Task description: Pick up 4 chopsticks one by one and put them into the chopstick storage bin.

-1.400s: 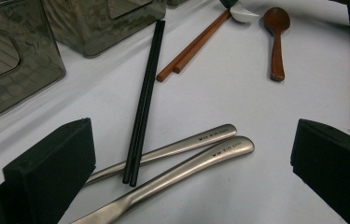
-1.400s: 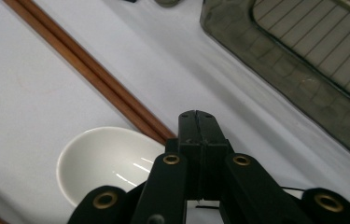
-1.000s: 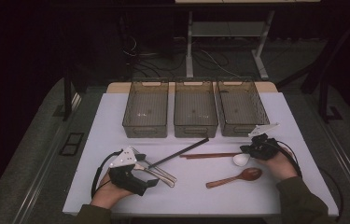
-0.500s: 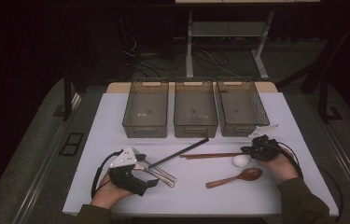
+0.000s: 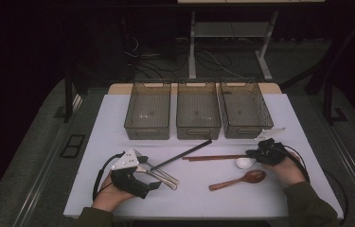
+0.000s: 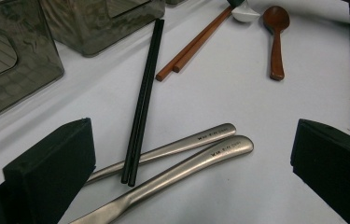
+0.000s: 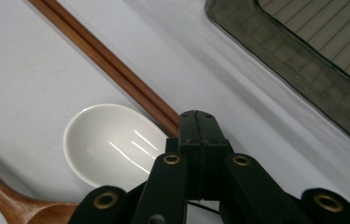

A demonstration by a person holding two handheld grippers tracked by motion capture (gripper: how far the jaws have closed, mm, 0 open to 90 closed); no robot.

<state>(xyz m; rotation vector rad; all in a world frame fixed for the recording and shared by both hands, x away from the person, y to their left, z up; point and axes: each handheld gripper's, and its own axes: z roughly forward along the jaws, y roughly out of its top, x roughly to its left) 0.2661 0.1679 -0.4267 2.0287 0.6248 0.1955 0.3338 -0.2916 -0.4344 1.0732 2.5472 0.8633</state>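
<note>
White tabletop (image 5: 118, 118) under a dark room carries 3 grey bins (image 5: 147, 111) along its far side, with the cutlery spread nearer the person.

The right gripper (image 7: 198, 119) has its fingers pressed flat together with no gap, and nothing shows between them. The white spoon (image 7: 112, 144) lies on the table just to the left of those fingertips in the right gripper view, bowl up and close against them. Its handle runs back under the fingers and is hidden, so I cannot tell whether they touch it. 2 brown chopsticks (image 7: 107, 60) pass slantwise just beyond the fingertips, beside the bowl's rim. A wooden spoon (image 5: 239, 180) lies a little nearer the person.

The left gripper (image 6: 191, 140) stands wide open and holds nothing. The 2 metal handles (image 6: 200, 154) lie on the table between its fingers (image 6: 51, 158), crossed by 2 black chopsticks (image 6: 144, 88). Their long axis runs slantwise from one finger toward the other rather than away from the hand, so closing as it stands would likely push them lengthwise. By my reading, the wrist wants turning first. The right hand is far nearer the white spoon.
</note>
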